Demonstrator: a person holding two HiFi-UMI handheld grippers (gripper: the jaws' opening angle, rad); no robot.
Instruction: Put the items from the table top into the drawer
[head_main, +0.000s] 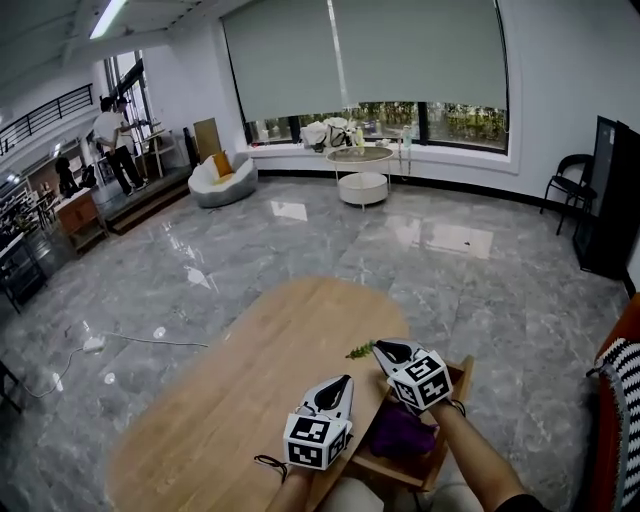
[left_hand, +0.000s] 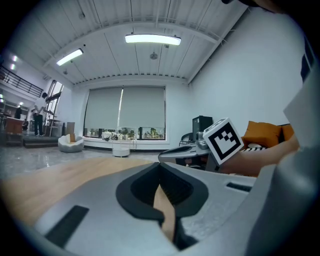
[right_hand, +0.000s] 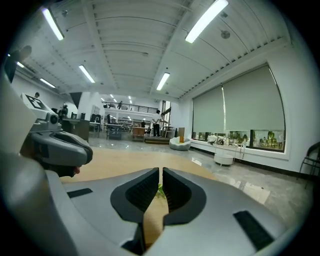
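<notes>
A small green sprig (head_main: 359, 351) lies at the right edge of the oval wooden table (head_main: 240, 390). My right gripper (head_main: 381, 346) is shut and empty, its tips just right of the sprig. In the right gripper view the sprig (right_hand: 159, 190) shows just beyond the closed right gripper (right_hand: 160, 176). My left gripper (head_main: 343, 381) is also shut with nothing in it, low over the table near its front right edge. Beside the table, under my right arm, an open wooden drawer (head_main: 457, 398) holds a purple item (head_main: 400, 432).
A grey tiled floor surrounds the table. Far back stand a round white side table (head_main: 362, 172) and a white beanbag seat (head_main: 221, 182). A black cabinet (head_main: 612, 195) and chair (head_main: 570, 190) are at the right. A striped cushion (head_main: 622, 400) is near my right arm.
</notes>
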